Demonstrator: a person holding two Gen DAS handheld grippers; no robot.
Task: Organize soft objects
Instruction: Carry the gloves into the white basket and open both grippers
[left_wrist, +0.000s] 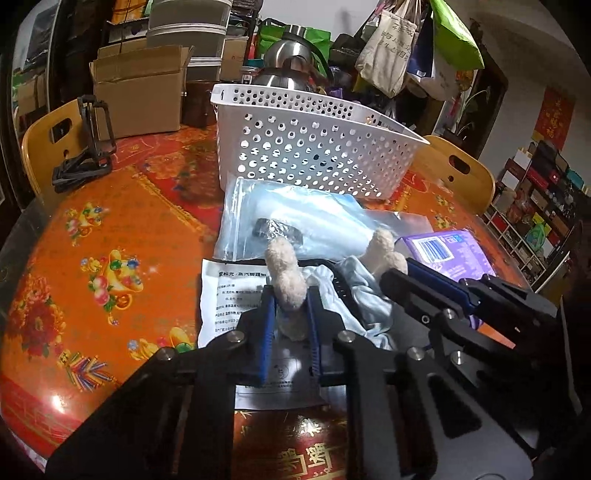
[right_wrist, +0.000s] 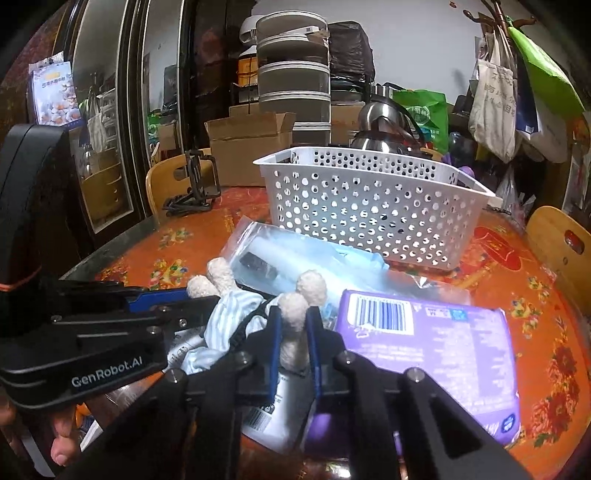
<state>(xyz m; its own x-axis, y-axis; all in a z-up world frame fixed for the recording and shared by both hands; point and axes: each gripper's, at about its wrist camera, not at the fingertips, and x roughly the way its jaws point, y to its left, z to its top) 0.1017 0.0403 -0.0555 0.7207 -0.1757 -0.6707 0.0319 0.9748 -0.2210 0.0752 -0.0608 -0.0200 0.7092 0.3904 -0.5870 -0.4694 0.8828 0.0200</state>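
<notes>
Jaws of left gripper (left_wrist: 290, 306) clamped on one cream limb of plush toy (left_wrist: 286, 273); right gripper (right_wrist: 293, 332) clamped on another. Toy lies on desk (left_wrist: 110, 229) atop white paper sheet (left_wrist: 229, 291), purple pack (right_wrist: 432, 343) beside. Beyond: clear bag (left_wrist: 295, 218), then white basket (left_wrist: 314, 147).

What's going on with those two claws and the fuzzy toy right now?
Left gripper shut on plush toy limb. Right gripper shut on another limb. White basket just beyond; plastic bag lies between.
</notes>
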